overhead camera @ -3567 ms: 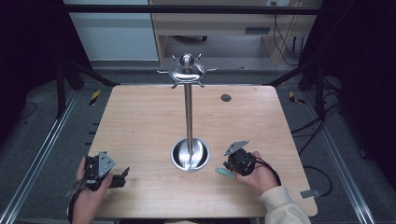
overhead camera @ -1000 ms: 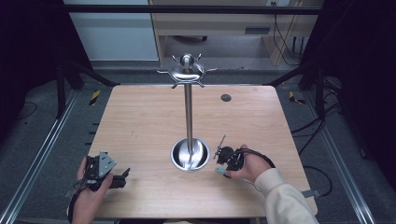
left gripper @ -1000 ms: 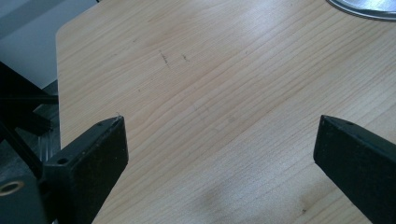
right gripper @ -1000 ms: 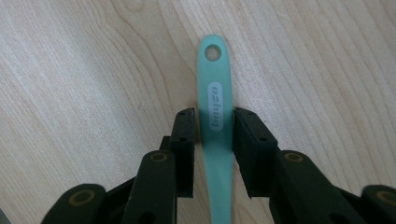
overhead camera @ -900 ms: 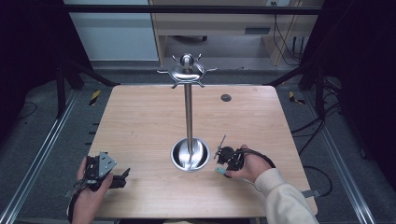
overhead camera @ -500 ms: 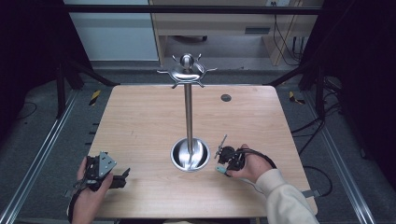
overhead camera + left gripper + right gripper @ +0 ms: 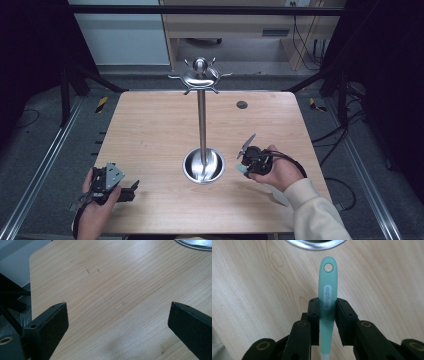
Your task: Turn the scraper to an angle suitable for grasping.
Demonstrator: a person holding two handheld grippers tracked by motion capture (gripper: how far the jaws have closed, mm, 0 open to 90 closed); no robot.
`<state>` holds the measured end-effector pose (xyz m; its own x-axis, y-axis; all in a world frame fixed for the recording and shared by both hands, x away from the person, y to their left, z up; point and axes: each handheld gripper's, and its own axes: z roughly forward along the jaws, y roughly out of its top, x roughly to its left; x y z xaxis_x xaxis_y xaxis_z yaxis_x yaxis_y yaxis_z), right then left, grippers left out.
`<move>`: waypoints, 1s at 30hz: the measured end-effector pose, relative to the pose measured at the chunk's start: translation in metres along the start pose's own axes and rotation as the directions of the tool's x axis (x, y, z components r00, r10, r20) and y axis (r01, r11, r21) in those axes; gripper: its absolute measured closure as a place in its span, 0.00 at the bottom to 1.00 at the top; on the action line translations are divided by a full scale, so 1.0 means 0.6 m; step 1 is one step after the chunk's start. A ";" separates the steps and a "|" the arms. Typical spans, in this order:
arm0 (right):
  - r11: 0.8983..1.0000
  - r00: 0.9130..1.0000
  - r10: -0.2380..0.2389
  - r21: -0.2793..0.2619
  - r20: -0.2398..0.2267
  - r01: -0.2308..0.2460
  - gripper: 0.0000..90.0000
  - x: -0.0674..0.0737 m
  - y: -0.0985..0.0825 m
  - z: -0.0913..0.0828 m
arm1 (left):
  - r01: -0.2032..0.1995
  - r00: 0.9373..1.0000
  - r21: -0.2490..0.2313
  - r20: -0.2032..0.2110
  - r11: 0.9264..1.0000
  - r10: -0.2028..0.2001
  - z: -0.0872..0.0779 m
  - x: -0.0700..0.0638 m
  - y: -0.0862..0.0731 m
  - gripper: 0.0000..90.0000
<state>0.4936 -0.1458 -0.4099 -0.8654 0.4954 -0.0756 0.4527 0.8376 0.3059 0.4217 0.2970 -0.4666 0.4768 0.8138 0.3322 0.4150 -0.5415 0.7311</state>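
A tall metal stand [image 7: 201, 125] rises mid-table from a round dish-shaped base [image 7: 203, 166], with a ring of hooks [image 7: 200, 76] at its top. Right of the base, my right gripper [image 7: 245, 162] is shut on a teal utensil handle [image 7: 241, 169]. In the right gripper view the handle [image 7: 327, 287] sticks out past the gripper [image 7: 327, 305], its end hole pointing at the base's rim [image 7: 314, 245], a short gap away. My left gripper [image 7: 131, 190] rests at the front left, open [image 7: 117, 317], with bare wood between its jaws.
The wooden table [image 7: 150, 125] carries a small dark round spot [image 7: 242, 104] at its back right. Metal rails run along both sides on the floor, with yellow-black items [image 7: 101, 104] beside them. The base's rim [image 7: 197, 243] shows far off in the left gripper view.
Since the oldest frame my right gripper has turned and shifted slightly left toward the stand's base with the handle. Over the last second nothing visibly moved. The left gripper stays put.
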 end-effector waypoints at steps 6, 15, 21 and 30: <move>0.997 1.000 0.023 -0.068 0.021 -0.022 0.83 -0.006 0.000 -0.045 | 0.005 1.000 -0.003 0.001 1.000 -0.005 0.001 -0.001 0.000 0.03; 0.990 0.999 0.041 -0.137 0.030 -0.037 0.83 -0.011 -0.003 -0.078 | 0.004 1.000 -0.003 0.002 1.000 -0.004 0.001 -0.001 0.000 0.03; 0.980 0.998 0.055 -0.192 0.036 -0.047 0.83 -0.013 -0.008 -0.105 | 0.005 1.000 -0.002 0.002 1.000 -0.005 0.001 0.000 0.000 0.03; 0.947 0.998 0.043 -0.321 0.041 -0.027 0.83 0.001 0.006 -0.165 | 0.001 1.000 0.000 0.002 1.000 -0.001 0.002 -0.001 0.000 0.03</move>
<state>0.4737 -0.1655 -0.3152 -0.8356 0.5399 -0.1017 0.3831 0.7053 0.5964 0.4220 0.2962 -0.4675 0.4777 0.8142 0.3300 0.4154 -0.5403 0.7318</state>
